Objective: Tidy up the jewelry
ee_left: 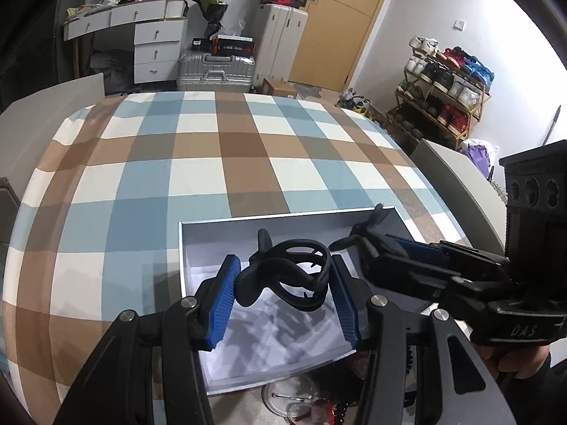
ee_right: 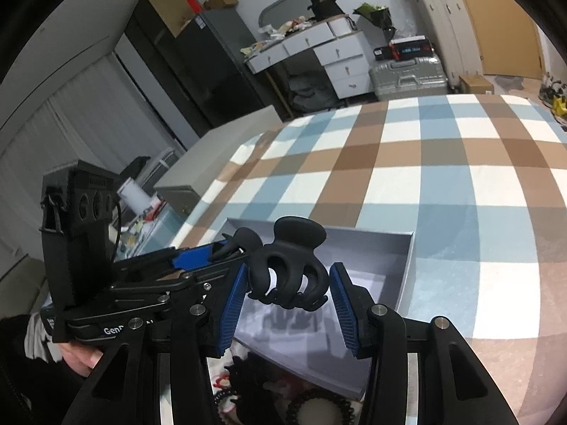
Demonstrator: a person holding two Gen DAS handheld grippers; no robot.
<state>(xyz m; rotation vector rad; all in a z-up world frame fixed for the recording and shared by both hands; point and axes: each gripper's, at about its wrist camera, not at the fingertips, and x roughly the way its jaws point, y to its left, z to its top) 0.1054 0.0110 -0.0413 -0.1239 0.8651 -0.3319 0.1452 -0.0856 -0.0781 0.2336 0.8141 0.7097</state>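
Over the checked tabletop (ee_left: 198, 163), two pairs of tongs each carry one black claw clip, and one open grey box (ee_left: 283, 216) lies under both.

The left wrist view looks straight along the left tongs (ee_left: 283, 260). Their blue pads pinch the first claw clip (ee_left: 287, 272) from either side, holding it in the air above the box floor. The right tongs (ee_left: 368, 248) come in side-on from the right in this view. The second claw clip (ee_left: 368, 226) juts from their tip over the far right part of the box.

The right wrist view reverses this. The second clip sits face-on, squeezed between the right tongs' pads with its prongs down. The left tongs reach in from the left, and only a bit of the first clip shows at their tip.

Only the right view shows a dark beaded bracelet (ee_right: 319, 407) on the near side of the box. The left view shows what seems to be a clear packet (ee_left: 283, 400) there, too blurred to name.
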